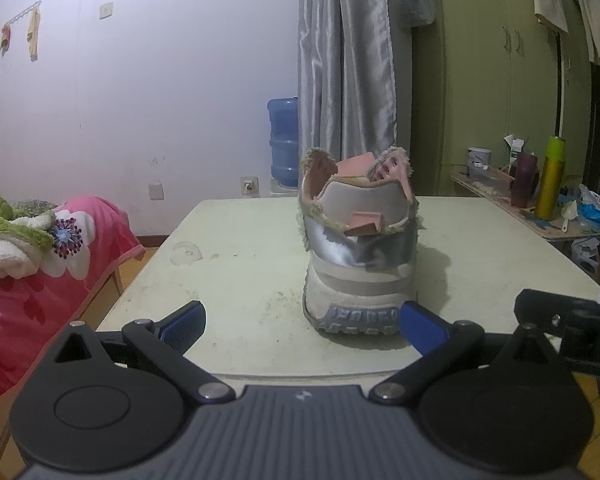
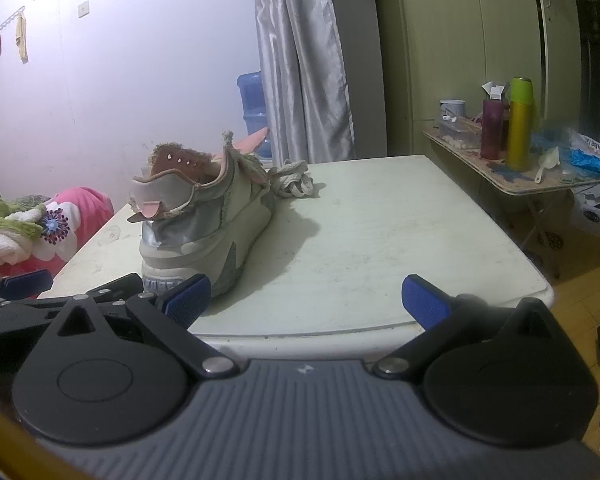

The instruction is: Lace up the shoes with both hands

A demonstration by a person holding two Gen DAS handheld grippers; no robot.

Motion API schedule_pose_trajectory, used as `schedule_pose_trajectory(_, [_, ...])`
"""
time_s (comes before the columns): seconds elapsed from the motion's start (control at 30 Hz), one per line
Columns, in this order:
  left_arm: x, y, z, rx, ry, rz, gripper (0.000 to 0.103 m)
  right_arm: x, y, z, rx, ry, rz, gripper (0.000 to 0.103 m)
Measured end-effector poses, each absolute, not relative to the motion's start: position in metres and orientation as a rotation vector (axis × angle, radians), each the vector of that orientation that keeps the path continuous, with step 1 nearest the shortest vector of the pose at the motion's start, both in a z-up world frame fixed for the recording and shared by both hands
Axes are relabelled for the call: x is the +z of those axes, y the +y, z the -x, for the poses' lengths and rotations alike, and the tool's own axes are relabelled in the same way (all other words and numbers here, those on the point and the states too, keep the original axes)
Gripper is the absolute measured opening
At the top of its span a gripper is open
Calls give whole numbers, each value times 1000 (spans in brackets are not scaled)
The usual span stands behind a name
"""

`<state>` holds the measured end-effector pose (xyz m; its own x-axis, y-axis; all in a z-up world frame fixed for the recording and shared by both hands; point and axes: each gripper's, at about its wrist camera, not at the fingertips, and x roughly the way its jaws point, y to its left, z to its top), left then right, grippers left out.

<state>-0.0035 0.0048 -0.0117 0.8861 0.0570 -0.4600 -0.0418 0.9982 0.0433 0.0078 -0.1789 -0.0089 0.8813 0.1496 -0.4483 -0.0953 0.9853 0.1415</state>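
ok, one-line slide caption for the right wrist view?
Open right gripper faces an unlaced shoe on the table, loose lace piled beside its toe.

Blue water jug [image 1: 283, 142] by curtain [image 1: 346, 60]; pink blanket [image 1: 28, 280] left.

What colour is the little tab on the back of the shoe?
Pink. The tab on the heel of the shoe shows best in the left wrist view.

Shoe [image 1: 358, 240]: toe and eyelets hidden behind heel, left wrist view. Laces [image 2: 296, 182]: partly hidden behind shoe. Heel lettering [image 1: 360, 314]: unreadable. Side table [image 2: 500, 176]: cut off at right edge
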Motion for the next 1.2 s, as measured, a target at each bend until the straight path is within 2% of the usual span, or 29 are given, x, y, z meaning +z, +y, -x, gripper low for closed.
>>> schedule_pose_trajectory(0.93, [-23, 0, -4, 64, 475, -80, 103, -14, -178, -13, 158, 493, -133, 102])
schedule_pose_trajectory(1.2, [-22, 8, -5, 32, 465, -73, 103, -16, -186, -21, 221, 480, -220, 102])
